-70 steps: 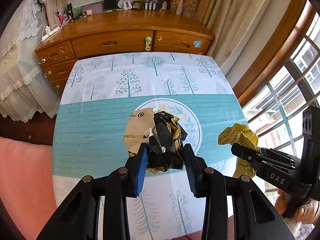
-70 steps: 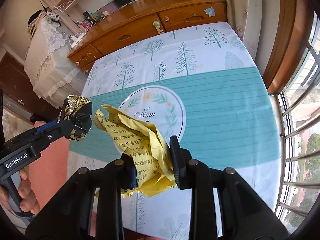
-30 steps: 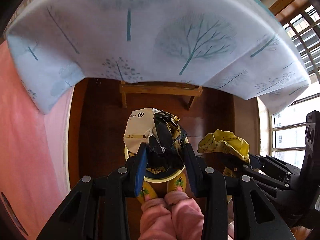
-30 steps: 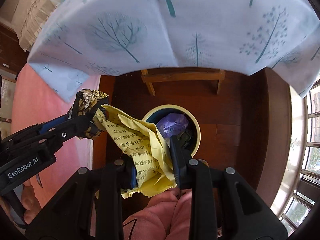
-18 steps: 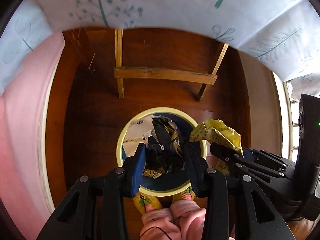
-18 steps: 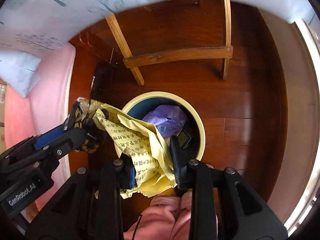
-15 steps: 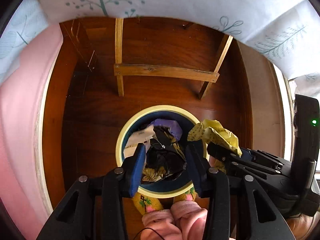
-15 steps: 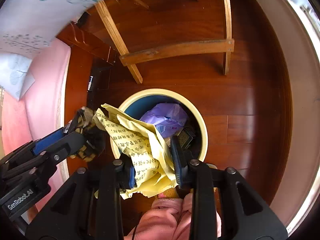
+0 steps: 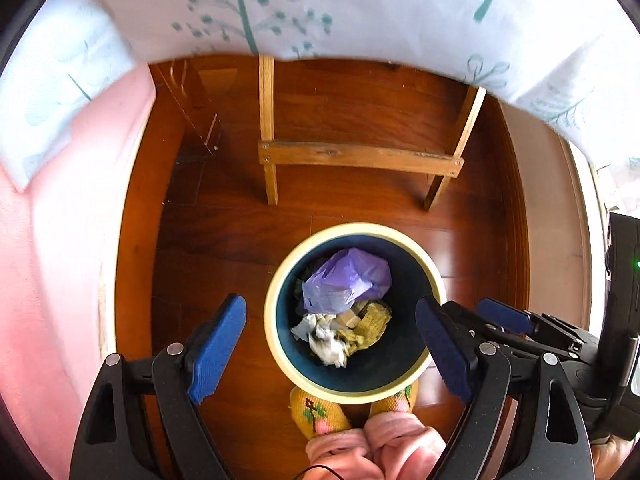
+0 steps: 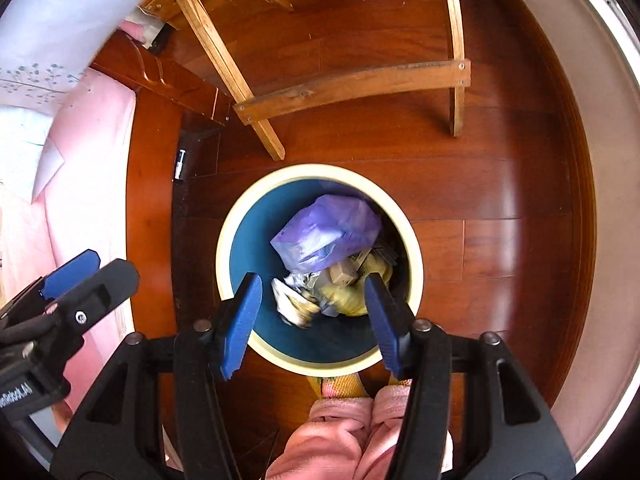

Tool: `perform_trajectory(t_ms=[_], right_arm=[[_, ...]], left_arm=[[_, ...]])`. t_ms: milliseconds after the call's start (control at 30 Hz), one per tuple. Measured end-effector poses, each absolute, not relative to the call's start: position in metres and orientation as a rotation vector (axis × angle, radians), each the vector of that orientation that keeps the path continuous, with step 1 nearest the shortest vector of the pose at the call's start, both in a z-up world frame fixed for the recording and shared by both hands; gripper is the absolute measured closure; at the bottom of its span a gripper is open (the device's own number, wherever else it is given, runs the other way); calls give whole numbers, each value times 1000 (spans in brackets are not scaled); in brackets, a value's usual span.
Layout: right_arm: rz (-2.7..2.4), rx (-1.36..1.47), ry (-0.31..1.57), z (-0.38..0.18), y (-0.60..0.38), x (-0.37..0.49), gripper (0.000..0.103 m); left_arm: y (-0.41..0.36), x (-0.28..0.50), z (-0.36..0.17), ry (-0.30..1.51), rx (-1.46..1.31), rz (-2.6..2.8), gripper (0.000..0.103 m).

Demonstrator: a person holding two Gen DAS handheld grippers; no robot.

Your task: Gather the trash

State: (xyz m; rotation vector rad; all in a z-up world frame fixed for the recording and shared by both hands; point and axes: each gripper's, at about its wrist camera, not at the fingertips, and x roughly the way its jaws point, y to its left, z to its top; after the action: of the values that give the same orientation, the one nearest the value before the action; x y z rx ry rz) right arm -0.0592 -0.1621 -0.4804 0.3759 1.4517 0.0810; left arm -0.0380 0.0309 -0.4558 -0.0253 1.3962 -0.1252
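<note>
Looking down, we see both claws spread, their jaws having just been opening: left claw [image 9: 330,344] wide, right claw [image 10: 312,312] partly, nothing between them. Crumpled wrappers [image 9: 344,330] lie in the bin [image 9: 280,276], frame centre; this drop looks done.

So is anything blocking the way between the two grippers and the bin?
Nothing visible. The left gripper and right gripper, both open and empty, hang over the open bin; the crumpled wrappers already lie inside.
</note>
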Motion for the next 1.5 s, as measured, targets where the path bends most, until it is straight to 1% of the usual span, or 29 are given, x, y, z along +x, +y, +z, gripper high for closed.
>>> perform_trajectory(t_ms=[433,833,1067,1267,1333,1500], right_arm=[[33,377,1352,-409,-178,-56,53],[4,377,1276,-306,-194,-62,53],[20,361,1197,-226,-201,-63,53],[29,349,1123,-141,-204,-62,53],[36,344,1099,-112,-202,-62,53],[45,316,1041,-43,-201,-62,53]], left_arm=[[22,-26,-381,1298,-3,-114,15],[5,-22,-274,1178,6,-114,15],[4,-29,-195,1125,-40,-129,15],[2,-40,-109,1057,-63,-116,15],[0,-44,-82,1063,-58,-124,15],[-10,-54,-27,1026,-23,-124,15]])
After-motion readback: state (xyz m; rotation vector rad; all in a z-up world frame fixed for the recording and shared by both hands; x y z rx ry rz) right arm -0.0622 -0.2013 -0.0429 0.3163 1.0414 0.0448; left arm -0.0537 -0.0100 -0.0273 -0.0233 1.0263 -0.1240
